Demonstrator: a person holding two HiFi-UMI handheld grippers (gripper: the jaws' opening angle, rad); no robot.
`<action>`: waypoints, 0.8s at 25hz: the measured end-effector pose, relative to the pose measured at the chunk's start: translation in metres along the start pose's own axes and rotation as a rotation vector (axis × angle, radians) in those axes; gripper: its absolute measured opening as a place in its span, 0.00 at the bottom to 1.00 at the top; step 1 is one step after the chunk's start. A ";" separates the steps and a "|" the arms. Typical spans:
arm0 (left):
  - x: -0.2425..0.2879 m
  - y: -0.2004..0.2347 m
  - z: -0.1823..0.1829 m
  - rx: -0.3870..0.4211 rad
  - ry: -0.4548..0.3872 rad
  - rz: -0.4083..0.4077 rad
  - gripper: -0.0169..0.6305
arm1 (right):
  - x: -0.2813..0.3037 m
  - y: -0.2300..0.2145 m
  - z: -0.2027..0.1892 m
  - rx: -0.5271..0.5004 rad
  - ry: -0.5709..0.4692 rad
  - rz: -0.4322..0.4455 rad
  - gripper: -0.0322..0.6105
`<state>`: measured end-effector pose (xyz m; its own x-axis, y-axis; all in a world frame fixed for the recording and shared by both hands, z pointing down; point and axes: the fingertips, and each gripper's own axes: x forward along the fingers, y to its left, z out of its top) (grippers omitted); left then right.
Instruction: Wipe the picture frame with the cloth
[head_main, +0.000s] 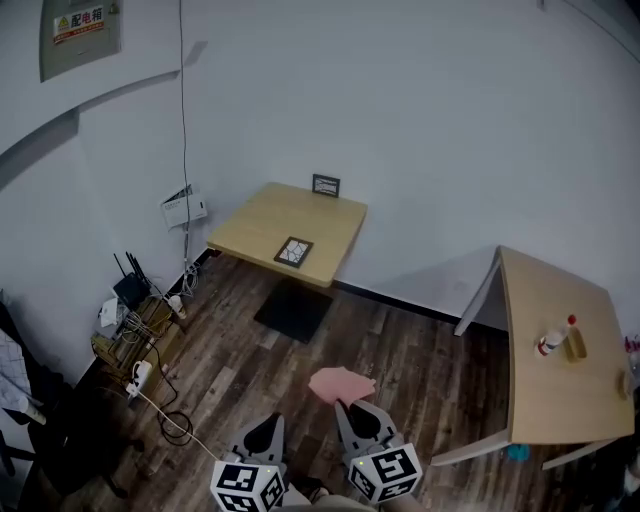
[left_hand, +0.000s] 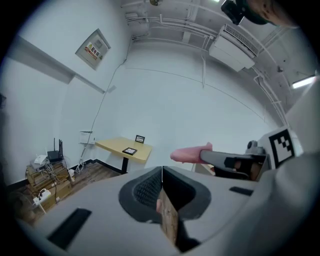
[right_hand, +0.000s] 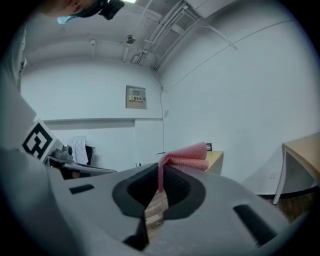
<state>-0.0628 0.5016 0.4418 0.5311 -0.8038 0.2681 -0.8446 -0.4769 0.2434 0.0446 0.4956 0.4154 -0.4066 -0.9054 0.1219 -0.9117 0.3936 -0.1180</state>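
right gripper (head_main: 352, 408) is clamped on the pink cloth (head_main: 342, 384). in the right gripper view the jaws pinch one edge of it and the rest folds over above the tips (right_hand: 187, 155), so a loose flap is free to wipe with. left gripper (head_main: 262, 428) has its jaws closed together with nothing between them, and the left gripper view shows only a thin seam. my guess is it's kept free to steady the frame.

both grippers are held low and close to my body, over the wood floor (head_main: 420, 370), well apart from the work.

the picture frame (head_main: 293, 251) lies flat near the front edge of the small table (head_main: 275, 215) across the room. a second frame (head_main: 325, 185) stands upright at the table's back edge against the wall (head_main: 420, 120). can't tell which one the task means. the flat one is nearer and face up, so it's easier to wipe.

the other table (head_main: 560, 390), at right, has a bottle (head_main: 555, 336) on it and isn't relevant.

judgement: wiping hasn't started. i need to walk up to the table first, cloth-side gripper leading.
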 end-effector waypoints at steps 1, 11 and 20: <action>-0.001 0.000 0.000 -0.004 -0.001 0.000 0.03 | -0.002 0.000 0.000 0.003 -0.002 -0.002 0.07; 0.002 0.009 -0.006 -0.041 0.005 0.009 0.03 | 0.015 0.006 0.002 0.010 -0.004 0.021 0.07; 0.073 0.038 0.006 -0.072 0.026 0.002 0.03 | 0.066 -0.028 -0.002 0.007 0.039 0.017 0.07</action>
<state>-0.0566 0.4224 0.4651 0.5318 -0.7947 0.2928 -0.8390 -0.4475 0.3094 0.0434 0.4255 0.4287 -0.4238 -0.8919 0.1577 -0.9044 0.4073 -0.1271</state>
